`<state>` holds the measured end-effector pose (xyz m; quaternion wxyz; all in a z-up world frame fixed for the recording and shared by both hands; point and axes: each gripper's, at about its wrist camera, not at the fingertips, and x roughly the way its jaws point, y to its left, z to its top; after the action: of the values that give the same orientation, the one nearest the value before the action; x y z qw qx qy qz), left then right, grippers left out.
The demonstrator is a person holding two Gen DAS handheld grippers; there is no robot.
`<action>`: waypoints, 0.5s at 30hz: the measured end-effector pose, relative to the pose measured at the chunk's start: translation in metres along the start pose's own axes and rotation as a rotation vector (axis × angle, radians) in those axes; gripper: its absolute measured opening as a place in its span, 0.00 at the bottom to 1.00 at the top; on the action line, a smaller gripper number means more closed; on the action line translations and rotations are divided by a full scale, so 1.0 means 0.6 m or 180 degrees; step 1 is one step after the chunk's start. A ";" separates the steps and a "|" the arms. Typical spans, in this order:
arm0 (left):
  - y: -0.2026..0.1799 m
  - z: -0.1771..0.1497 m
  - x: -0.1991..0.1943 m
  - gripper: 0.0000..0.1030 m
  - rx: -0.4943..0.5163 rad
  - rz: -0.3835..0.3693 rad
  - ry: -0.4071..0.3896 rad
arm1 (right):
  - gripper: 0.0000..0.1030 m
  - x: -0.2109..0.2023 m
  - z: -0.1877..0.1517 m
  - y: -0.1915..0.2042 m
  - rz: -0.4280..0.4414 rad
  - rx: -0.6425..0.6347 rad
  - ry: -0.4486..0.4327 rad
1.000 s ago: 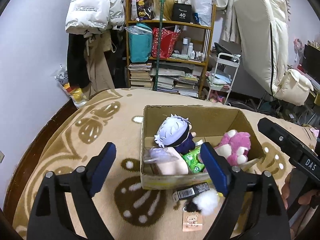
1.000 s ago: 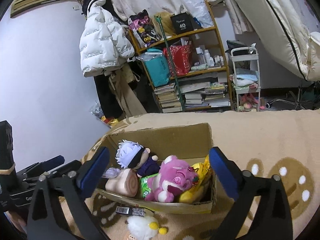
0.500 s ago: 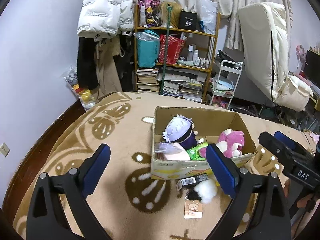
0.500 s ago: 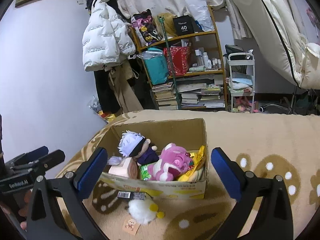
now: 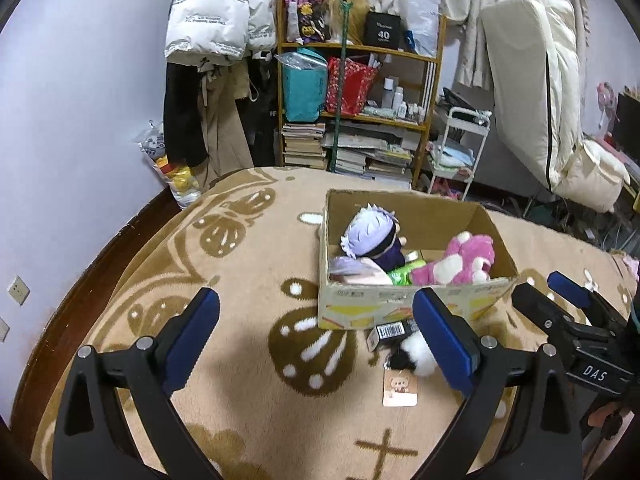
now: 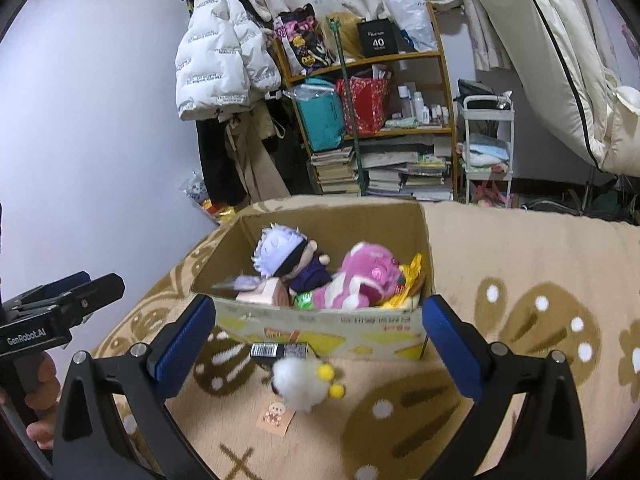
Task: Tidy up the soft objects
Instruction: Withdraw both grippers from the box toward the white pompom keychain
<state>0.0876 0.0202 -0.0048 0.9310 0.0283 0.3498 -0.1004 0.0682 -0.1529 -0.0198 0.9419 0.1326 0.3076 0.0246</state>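
An open cardboard box [image 5: 360, 308] [image 6: 320, 332] stands on the beige patterned blanket. In it lie a white-haired doll [image 5: 370, 232] [image 6: 280, 250], a pink plush bear [image 5: 460, 260] [image 6: 360, 276], a green packet and other soft toys. A small white fluffy plush [image 6: 300, 380] [image 5: 416, 354] with a paper tag [image 6: 276, 416] lies in front of the box, beside a black barcoded item [image 6: 276, 349]. My left gripper [image 5: 316, 344] is open and empty, above the blanket in front of the box. My right gripper [image 6: 320, 344] is open and empty, with the white plush between its fingers' line of sight.
A wooden shelf [image 5: 360, 112] with books and bags stands at the back, with a white jacket [image 5: 212, 12] hanging beside it. A small white cart [image 5: 460, 148] and a folded mattress [image 5: 532, 92] stand at the right. The blanket's edge drops off at the left.
Both grippers have drawn back and risen from the box, so the box looks smaller and farther. The white plush in front of it is now in fuller view.
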 end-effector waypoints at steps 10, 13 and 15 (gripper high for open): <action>-0.012 -0.012 0.034 0.94 0.0093 0.0018 0.0197 | 1.00 0.024 -0.018 -0.007 -0.0073 0.0040 0.0121; -0.011 -0.012 0.049 0.94 0.0078 0.0030 0.0241 | 1.00 0.042 -0.024 -0.012 -0.0103 0.0081 0.0194; -0.007 -0.010 0.061 0.94 0.0024 0.0005 0.0289 | 1.00 0.054 -0.028 -0.013 -0.0112 0.0102 0.0251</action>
<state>0.1097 0.0108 -0.0335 0.9141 0.0366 0.3913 -0.0996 0.0844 -0.1525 -0.0538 0.9271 0.1411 0.3471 0.0082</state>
